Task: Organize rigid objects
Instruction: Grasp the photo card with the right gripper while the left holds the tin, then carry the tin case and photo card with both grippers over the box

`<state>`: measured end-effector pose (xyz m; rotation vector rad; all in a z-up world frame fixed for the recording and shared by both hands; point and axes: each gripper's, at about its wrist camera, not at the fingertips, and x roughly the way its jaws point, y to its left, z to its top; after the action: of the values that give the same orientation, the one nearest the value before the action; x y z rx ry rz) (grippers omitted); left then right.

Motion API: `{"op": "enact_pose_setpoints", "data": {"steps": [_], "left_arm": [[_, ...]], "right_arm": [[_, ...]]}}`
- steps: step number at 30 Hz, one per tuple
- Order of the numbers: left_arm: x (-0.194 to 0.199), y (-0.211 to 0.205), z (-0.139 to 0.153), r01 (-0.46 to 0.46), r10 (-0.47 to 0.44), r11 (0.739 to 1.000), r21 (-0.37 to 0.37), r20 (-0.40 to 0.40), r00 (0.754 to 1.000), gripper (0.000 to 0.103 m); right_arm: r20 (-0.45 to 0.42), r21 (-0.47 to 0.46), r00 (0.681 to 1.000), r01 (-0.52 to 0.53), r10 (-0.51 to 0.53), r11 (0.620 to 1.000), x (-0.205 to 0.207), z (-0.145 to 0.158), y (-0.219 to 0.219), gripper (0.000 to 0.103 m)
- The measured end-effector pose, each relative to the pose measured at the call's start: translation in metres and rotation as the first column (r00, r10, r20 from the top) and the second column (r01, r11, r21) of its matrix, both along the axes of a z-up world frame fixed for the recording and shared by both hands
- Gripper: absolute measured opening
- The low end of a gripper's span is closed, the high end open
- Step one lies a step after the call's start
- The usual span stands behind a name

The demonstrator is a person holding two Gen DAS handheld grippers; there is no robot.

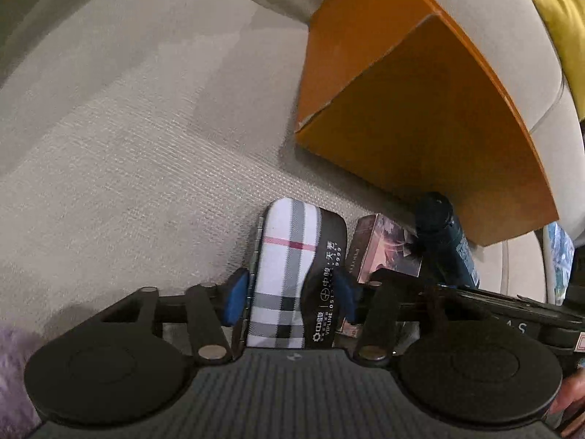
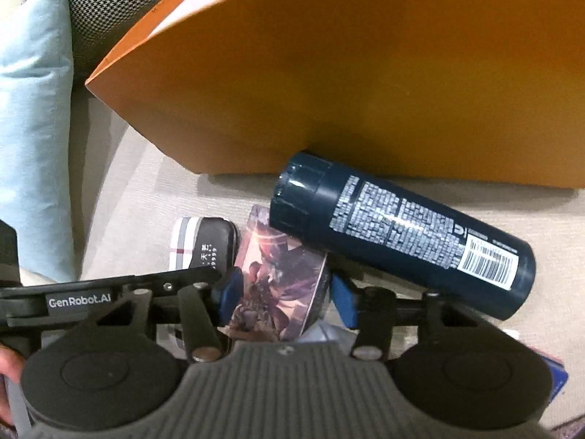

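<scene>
- On the beige sofa seat (image 1: 146, 128), an orange box (image 1: 420, 117) is standing open-topped near the backrest, with the small things lying just in front of it.
- Left tongs (image 1: 290, 292) are gripping the plaid case (image 1: 289, 256): blue pads (image 1: 236, 294) are pressing on its hinged edge and on its black edge, and the case is pointing away from the camera.
- Right tongs (image 2: 287, 296) are closing on the card box (image 2: 278, 278), a purple printed pack; one blue pad (image 2: 343, 300) is sitting at its right edge, and the other is mostly hiding behind its left edge.
- Seen from the right wrist, the plaid case (image 2: 199, 245) is lying just left of the card box, touching or nearly touching it; I cannot tell which.
- A dark can (image 2: 402, 234) is lying on its side, its cap end resting over the far corner of the card box and against the foot of the orange box (image 2: 347, 80).
- Seen from the left wrist, the card box (image 1: 384, 252) is sitting between the plaid case and the can (image 1: 446, 237).
- A pale blue cushion (image 2: 33, 128) and a houndstooth one (image 2: 106, 3) are leaning at the far left of the right view.
- Pink items are showing inside the orange box, too blurred to name.
</scene>
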<state>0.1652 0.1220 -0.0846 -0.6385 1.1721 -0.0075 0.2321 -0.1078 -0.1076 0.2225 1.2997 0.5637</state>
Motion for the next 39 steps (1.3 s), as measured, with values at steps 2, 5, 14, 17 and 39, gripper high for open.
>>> {"op": "enact_pose_setpoints", "data": {"steps": [2,5,14,17,39], "left_arm": [[-0.007,0.0,0.006,0.0,-0.001,1.0,0.019,0.021,1.0,0.044],[-0.018,-0.003,0.021,0.005,-0.008,0.999,0.035,0.074,0.997,0.029],[-0.027,-0.004,0.035,0.017,-0.016,1.0,-0.003,0.107,0.994,0.022],[-0.016,-0.007,0.027,0.007,-0.005,1.0,-0.019,0.099,0.995,0.022],[-0.01,-0.037,0.028,0.049,-0.071,0.98,0.191,0.107,0.992,0.032]], "right_arm": [[0.029,-0.013,1.0,0.005,-0.004,1.0,-0.001,0.005,0.004,0.041],[0.094,-0.022,0.995,-0.012,0.014,1.0,-0.006,0.024,0.007,0.029],[0.128,-0.021,0.991,-0.026,0.028,0.999,-0.01,0.041,0.011,0.03],[0.089,0.012,0.996,-0.009,0.008,1.0,-0.006,0.036,0.013,0.03],[0.142,-0.015,0.99,0.01,-0.008,1.0,-0.022,0.031,0.015,0.025]]}}
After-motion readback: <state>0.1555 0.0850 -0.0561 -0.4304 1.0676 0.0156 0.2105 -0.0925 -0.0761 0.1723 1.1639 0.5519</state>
